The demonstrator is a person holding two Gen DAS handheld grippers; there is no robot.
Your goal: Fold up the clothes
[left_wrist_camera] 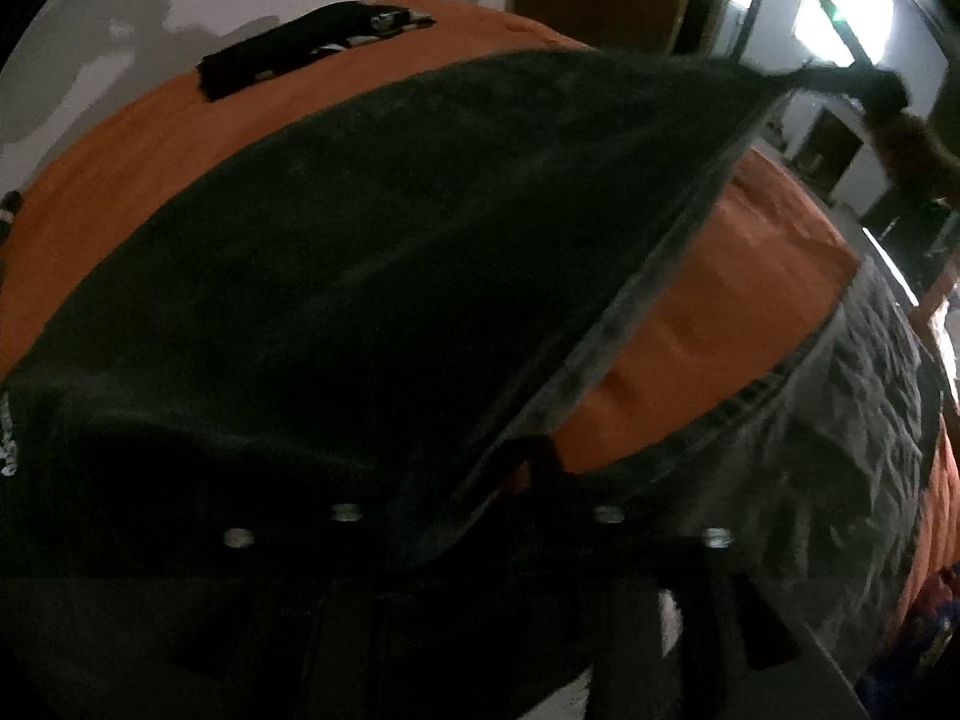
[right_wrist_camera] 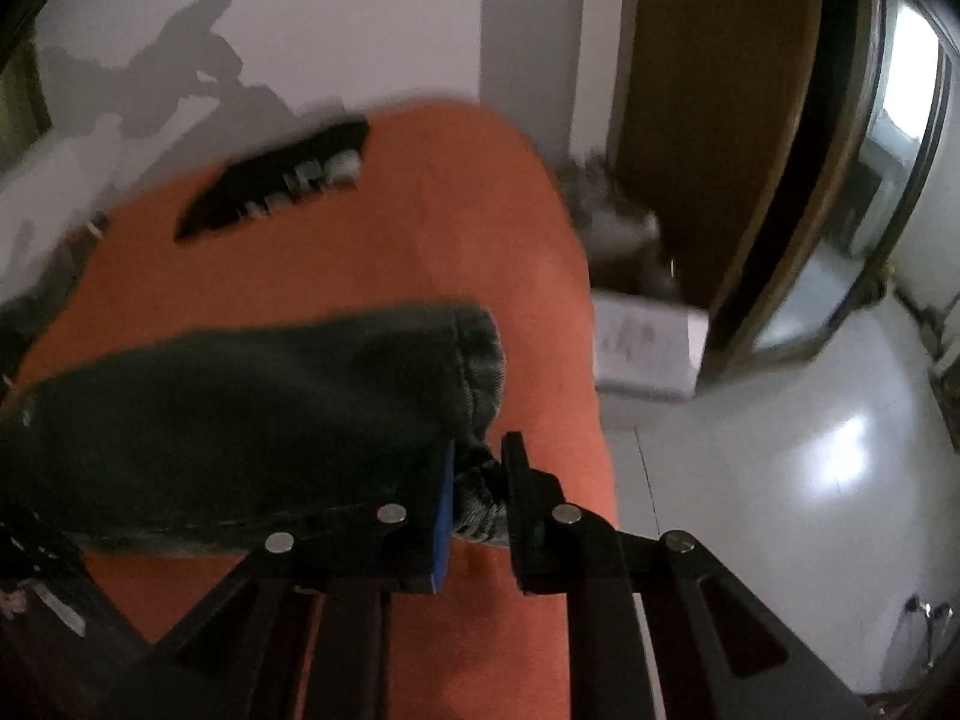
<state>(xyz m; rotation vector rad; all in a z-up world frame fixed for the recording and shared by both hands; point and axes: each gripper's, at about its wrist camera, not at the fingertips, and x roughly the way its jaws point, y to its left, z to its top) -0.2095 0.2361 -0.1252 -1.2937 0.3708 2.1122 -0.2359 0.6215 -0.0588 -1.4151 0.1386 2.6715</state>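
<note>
A dark green garment (left_wrist_camera: pixel 360 276) lies stretched over the orange bed (left_wrist_camera: pixel 720 324). Its pale hem runs from the far right down to my left gripper (left_wrist_camera: pixel 480 480) at the bottom of the left wrist view. That gripper's jaws stand apart, with cloth draped over the left finger and the hem lying between them. In the right wrist view my right gripper (right_wrist_camera: pixel 480 450) is shut on a bunched ribbed end of the garment (right_wrist_camera: pixel 240 408), lifted off the orange bed (right_wrist_camera: pixel 420 240). The left wrist view shows the right gripper (left_wrist_camera: pixel 870 84) blurred at the far lifted corner.
Folded black clothes with white stripes (left_wrist_camera: pixel 312 48) (right_wrist_camera: pixel 282 180) lie at the bed's far side. A grey quilted cloth (left_wrist_camera: pixel 870 420) hangs over the bed's right edge. On the white floor beside the bed stands a white box (right_wrist_camera: pixel 648 348), next to a wooden door (right_wrist_camera: pixel 720 120).
</note>
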